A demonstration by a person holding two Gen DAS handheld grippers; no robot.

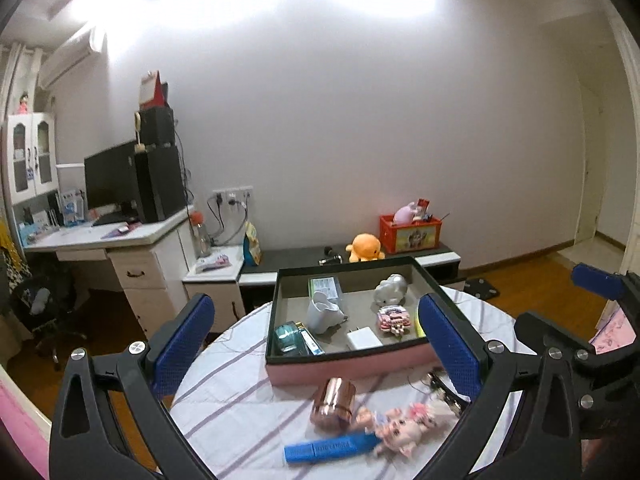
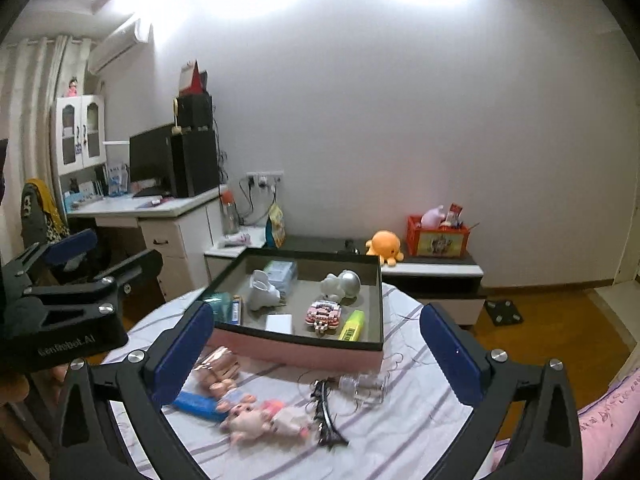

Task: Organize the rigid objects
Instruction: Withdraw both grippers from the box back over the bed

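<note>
A pink box with a dark rim [image 1: 340, 368] [image 2: 296, 350] stands on a round table with a striped cloth [image 1: 240, 400]. It holds a white charger [image 1: 363, 338], a silver pig figure [image 2: 342, 282], a yellow highlighter [image 2: 352, 325] and other small items. In front of the box lie a copper cup [image 1: 334, 402] on its side, a blue bar [image 1: 324, 450], pink pig figurines [image 2: 260, 416], black glasses [image 2: 326, 412] and a clear glass bottle [image 2: 364, 386]. My left gripper [image 1: 314, 308] and right gripper [image 2: 316, 312] hover above the table, both open and empty.
Behind the table a low cabinet carries an orange plush [image 1: 364, 246] and a red crate [image 1: 410, 232]. A desk with a monitor [image 1: 112, 178] is at the left. Pink bedding [image 2: 608, 420] borders the table at the right. Wooden floor shows beyond.
</note>
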